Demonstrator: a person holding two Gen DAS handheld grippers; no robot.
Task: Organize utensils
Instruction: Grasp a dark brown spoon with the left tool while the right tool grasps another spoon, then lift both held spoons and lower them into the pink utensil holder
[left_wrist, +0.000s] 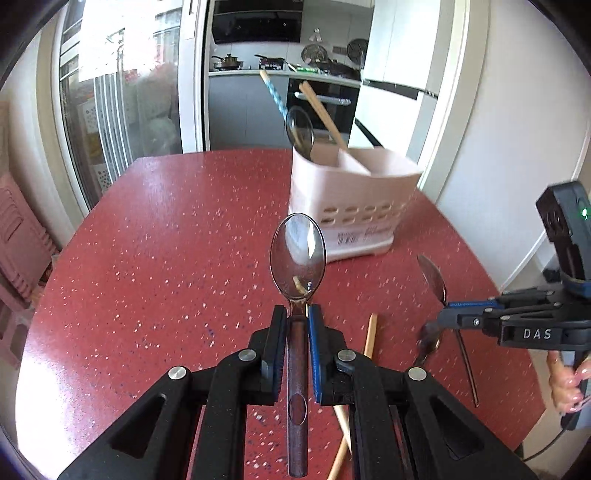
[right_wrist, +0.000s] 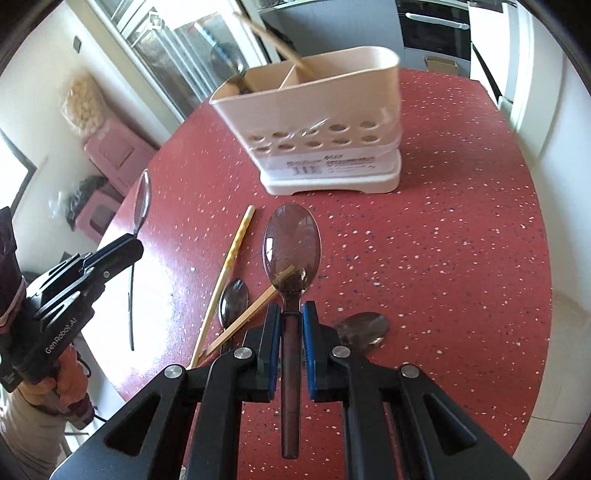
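In the left wrist view my left gripper (left_wrist: 297, 314) is shut on the handle of a clear brown spoon (left_wrist: 297, 254), bowl pointing forward above the red table (left_wrist: 166, 240). My right gripper (right_wrist: 291, 310) is shut on a second clear brown spoon (right_wrist: 291, 247) in the same way. Each gripper also appears in the other's view: the right gripper (left_wrist: 454, 314) and the left gripper (right_wrist: 125, 247), both raised over the table. Ahead stands the pale pink utensil holder (left_wrist: 351, 199) (right_wrist: 314, 133) with a spoon (left_wrist: 300, 129) and chopsticks (left_wrist: 321, 110) inside.
Loose chopsticks (right_wrist: 232, 273) and two more brown spoons (right_wrist: 233, 299) (right_wrist: 364, 328) lie on the table below the grippers. The table's edge (right_wrist: 543, 258) curves near a white wall on the right. A hand (left_wrist: 565, 384) grips the right tool's handle.
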